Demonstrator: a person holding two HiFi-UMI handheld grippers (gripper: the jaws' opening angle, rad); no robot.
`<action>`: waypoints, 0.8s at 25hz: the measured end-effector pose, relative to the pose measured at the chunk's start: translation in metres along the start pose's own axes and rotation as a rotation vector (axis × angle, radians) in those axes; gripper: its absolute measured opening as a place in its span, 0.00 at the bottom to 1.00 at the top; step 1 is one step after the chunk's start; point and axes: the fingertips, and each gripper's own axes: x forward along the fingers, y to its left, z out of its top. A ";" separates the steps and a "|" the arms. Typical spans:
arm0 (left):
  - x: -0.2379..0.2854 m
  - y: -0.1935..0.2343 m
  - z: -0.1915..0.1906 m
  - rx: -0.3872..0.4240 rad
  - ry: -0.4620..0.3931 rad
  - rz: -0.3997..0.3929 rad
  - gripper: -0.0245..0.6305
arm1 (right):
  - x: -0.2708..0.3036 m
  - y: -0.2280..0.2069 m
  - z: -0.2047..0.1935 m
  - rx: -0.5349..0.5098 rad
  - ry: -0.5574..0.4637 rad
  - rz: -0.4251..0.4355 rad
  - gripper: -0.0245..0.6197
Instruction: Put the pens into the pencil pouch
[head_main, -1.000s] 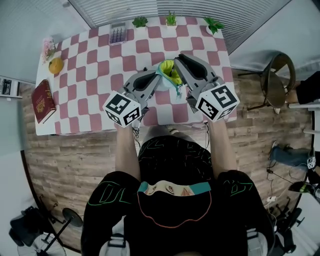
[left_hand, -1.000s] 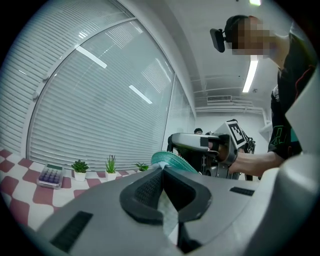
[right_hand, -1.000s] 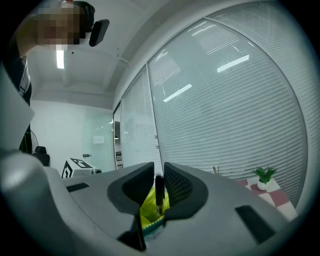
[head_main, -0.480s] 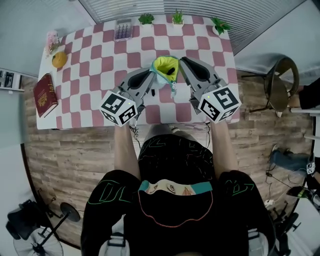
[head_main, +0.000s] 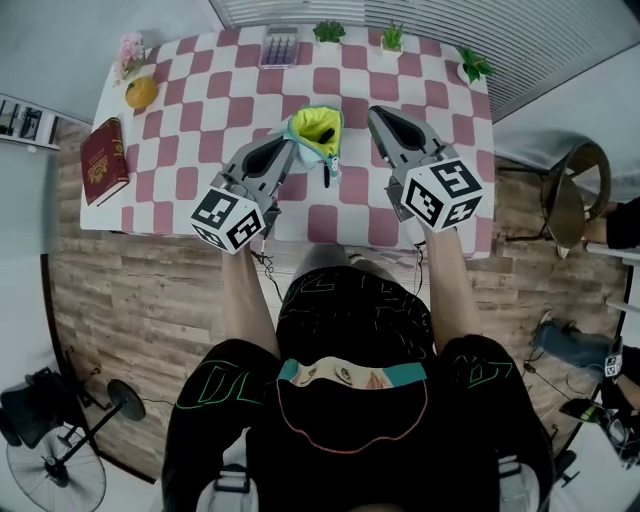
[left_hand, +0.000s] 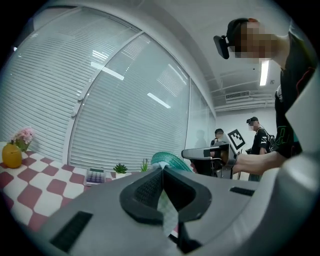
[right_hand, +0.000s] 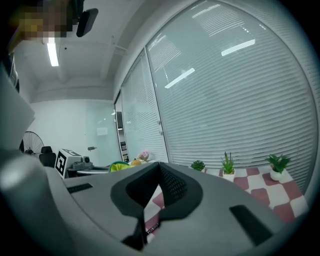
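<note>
My left claw (head_main: 289, 148) is clenched on the near left edge of the pencil pouch (head_main: 316, 126). In the left gripper view the pads are pressed together with a fold of its pale teal fabric pinched between them. That forearm reaches forward from my body. The claw lies about level and angles in toward the right, its marker cube trailing at the near edge of the table (head_main: 200, 100).

The pouch sits at the tip of my left claw with its mouth gaping upward, showing the yellow lining. Something dark lies inside the mouth, but I cannot tell what it is. A zip pull (head_main: 327, 176) dangles from the near side. I cannot tell whether the pouch rests on the table.

My right claw (head_main: 376, 114) has just been closing. Its jaws now meet with nothing between them. It points forward and slightly inward, about level, on a straight forearm. The tip is just to the right of the pouch, with a gap between the two.

Far to the left of my left claw are a red book (head_main: 103, 160) and an orange fruit (head_main: 141, 92). Beyond both claws, along the far edge, stand a calculator (head_main: 279, 47) and small potted plants (head_main: 393, 38).
</note>
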 end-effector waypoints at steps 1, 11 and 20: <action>-0.004 0.003 0.000 -0.001 -0.002 0.011 0.04 | 0.006 0.001 -0.004 -0.001 0.023 0.003 0.04; -0.045 0.033 -0.005 -0.032 -0.028 0.120 0.04 | 0.069 0.010 -0.067 -0.001 0.306 0.026 0.05; -0.064 0.048 -0.012 -0.060 -0.060 0.169 0.04 | 0.103 0.004 -0.139 0.033 0.609 0.023 0.06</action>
